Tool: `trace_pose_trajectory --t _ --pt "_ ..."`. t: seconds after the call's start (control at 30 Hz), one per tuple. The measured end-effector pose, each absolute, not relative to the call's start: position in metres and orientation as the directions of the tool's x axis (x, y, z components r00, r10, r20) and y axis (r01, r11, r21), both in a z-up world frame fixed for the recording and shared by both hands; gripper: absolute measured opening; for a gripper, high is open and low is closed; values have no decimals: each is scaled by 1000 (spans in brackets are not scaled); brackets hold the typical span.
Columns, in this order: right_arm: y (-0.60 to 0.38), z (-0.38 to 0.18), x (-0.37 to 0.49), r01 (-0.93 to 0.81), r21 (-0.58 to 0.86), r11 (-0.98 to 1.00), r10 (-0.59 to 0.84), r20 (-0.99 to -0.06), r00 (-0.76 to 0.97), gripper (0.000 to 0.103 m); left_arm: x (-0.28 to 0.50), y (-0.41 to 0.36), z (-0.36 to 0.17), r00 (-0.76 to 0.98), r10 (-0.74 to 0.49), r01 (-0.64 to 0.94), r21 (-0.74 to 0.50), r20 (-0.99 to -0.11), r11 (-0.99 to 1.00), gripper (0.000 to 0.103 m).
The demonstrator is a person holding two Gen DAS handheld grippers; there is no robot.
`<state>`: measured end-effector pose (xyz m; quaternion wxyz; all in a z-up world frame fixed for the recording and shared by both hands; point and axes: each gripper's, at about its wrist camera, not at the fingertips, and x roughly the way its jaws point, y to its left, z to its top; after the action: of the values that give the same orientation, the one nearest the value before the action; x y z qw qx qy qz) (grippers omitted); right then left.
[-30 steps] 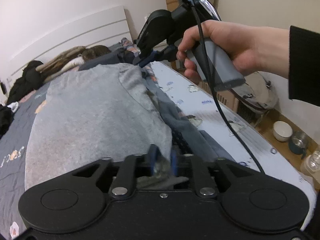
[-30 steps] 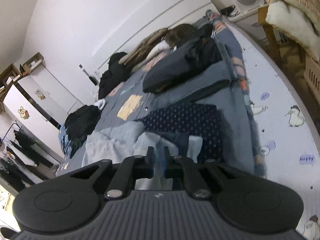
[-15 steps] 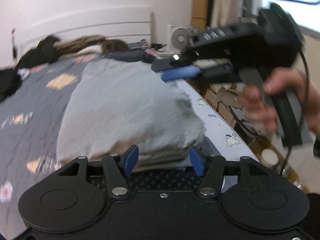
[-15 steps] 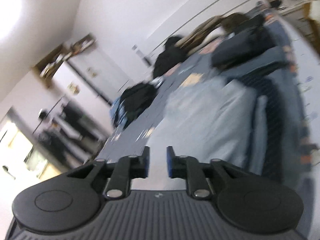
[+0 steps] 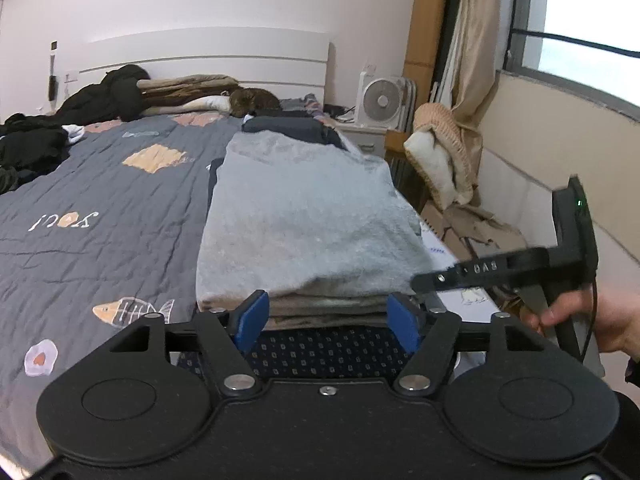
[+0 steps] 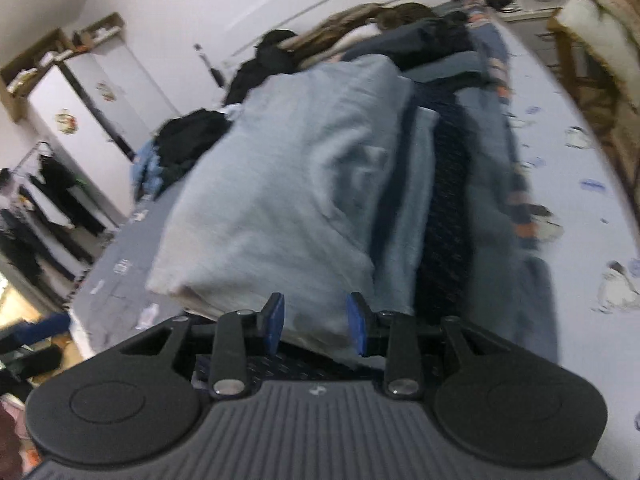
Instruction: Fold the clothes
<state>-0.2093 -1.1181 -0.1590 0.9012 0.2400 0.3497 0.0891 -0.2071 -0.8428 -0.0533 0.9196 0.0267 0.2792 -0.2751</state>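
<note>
With the left gripper (image 5: 326, 316) and right gripper (image 6: 316, 322) both spread and empty at the folded grey garment (image 5: 308, 216) (resting on a dotted navy piece (image 5: 320, 350)), squaring its near edge probably matters most.

Light grey soft knit garment (image 5: 308, 216), folded into a long rectangular stack of several layers, lies flat along the bed's right side; near folded edge shows stacked layers. Beneath it, a dark navy fabric piece with small pale dots (image 5: 320, 350) pokes out at the near end. Right wrist view, blurred: same grey garment (image 6: 288, 200), dotted navy strip (image 6: 448, 208) beside it.
</note>
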Motion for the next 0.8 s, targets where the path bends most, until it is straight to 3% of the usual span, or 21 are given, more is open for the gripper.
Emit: trace_pose_trajectory --t 0.17,0.27,0.3,0.57,0.8 --pt "-1130 -156 -220 96 502 859 262 -594 761 34 -173 -836 -67 656 -523 528 -165 -543 833 61" --pt "-1130 -141 -235 128 532 837 222 -544 809 34 -150 -835 -80 613 -555 533 -223 -562 816 31" --pt "-1129 -137 -238 128 543 830 216 -525 823 34 -142 -834 -84 599 -565 534 -242 -568 810 27" --pt "-1088 -138 -222 38 599 800 303 -457 836 34 -81 -832 -118 476 -646 528 -394 -597 753 27" --pt "-1104 -176 -213 208 612 763 192 -521 832 34 -63 -793 -137 476 -634 463 -439 -609 770 27"
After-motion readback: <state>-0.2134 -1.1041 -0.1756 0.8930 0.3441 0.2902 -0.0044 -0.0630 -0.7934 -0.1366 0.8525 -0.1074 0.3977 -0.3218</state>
